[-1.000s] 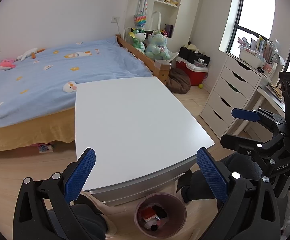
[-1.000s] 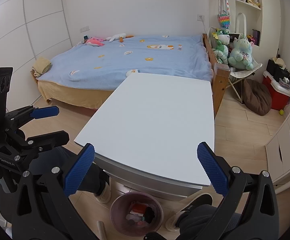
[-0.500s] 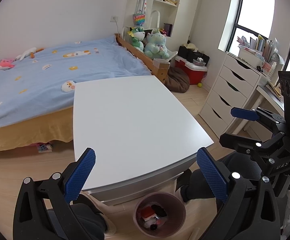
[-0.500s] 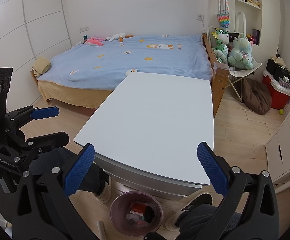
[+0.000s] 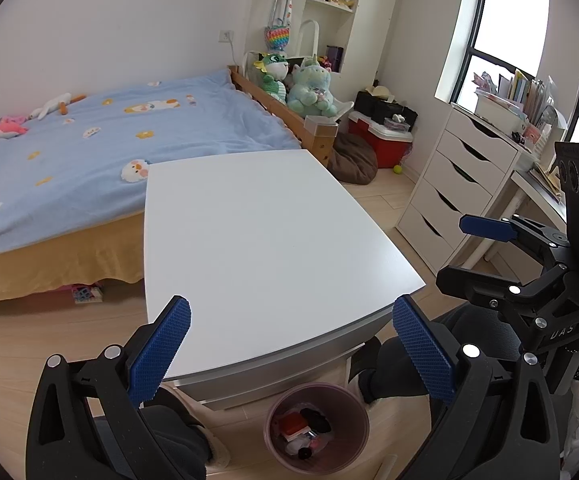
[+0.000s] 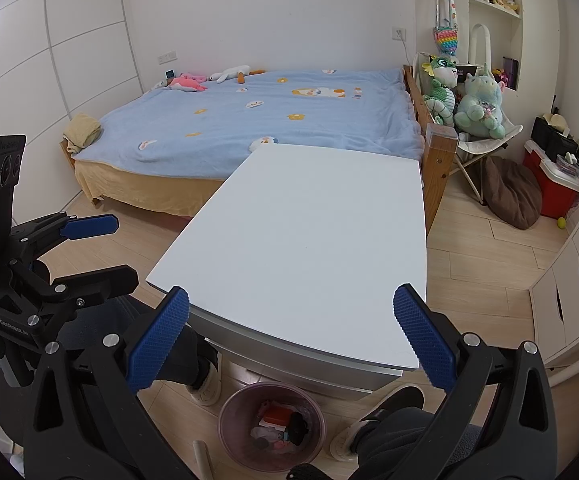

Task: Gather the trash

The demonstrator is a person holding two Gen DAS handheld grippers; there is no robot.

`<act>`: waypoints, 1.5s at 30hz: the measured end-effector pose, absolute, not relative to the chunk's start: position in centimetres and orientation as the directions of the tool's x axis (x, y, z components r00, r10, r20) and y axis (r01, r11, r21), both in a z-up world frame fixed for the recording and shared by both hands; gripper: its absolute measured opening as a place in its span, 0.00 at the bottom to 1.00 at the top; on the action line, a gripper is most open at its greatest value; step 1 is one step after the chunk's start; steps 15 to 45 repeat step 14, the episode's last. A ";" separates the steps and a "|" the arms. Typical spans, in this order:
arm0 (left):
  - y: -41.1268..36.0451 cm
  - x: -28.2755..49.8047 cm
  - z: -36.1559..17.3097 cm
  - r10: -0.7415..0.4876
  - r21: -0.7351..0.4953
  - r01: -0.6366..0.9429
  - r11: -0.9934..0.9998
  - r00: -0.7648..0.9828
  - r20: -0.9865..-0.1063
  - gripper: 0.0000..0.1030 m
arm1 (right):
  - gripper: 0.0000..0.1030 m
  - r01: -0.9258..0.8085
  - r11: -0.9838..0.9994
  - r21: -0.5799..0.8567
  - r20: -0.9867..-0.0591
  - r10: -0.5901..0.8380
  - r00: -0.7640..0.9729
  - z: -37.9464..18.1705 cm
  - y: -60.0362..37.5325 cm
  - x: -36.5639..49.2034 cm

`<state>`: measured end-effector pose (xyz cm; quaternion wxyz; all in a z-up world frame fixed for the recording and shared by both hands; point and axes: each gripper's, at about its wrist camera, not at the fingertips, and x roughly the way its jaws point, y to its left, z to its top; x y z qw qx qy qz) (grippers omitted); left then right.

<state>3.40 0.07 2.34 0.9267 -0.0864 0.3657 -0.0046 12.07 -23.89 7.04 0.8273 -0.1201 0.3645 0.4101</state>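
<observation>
Two claws in view, left claw (image 5: 291, 344) and right claw (image 6: 287, 338), both spread wide, holding nothing. One white surface (image 5: 265, 232), bare. One pink bin (image 5: 316, 426) on floor below near edge, trash (image 5: 305, 428) inside: several pieces, exact count unclear. Risk: judged bin tip-over or spill if knocked by shoe (image 6: 205, 384) beside it.

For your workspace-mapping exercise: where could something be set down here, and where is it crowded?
The whole white table top is bare, bordered by the bed beyond. Crowded: the pink bin below its near edge, holding trash, between the person's feet.
</observation>
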 end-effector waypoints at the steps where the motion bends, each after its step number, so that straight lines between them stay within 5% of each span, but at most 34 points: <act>1: 0.0 3.4 2.3 -0.072 -0.164 -0.055 0.985 0.732 -0.677 0.94 | 0.97 -0.766 0.635 0.100 -0.701 0.591 0.398 7.1 -23.9 12.0; 45: -0.6 3.4 2.0 -0.010 -0.097 -0.078 0.992 0.726 -0.687 0.94 | 0.97 -0.767 0.634 0.099 -0.700 0.592 0.399 7.1 -23.9 12.1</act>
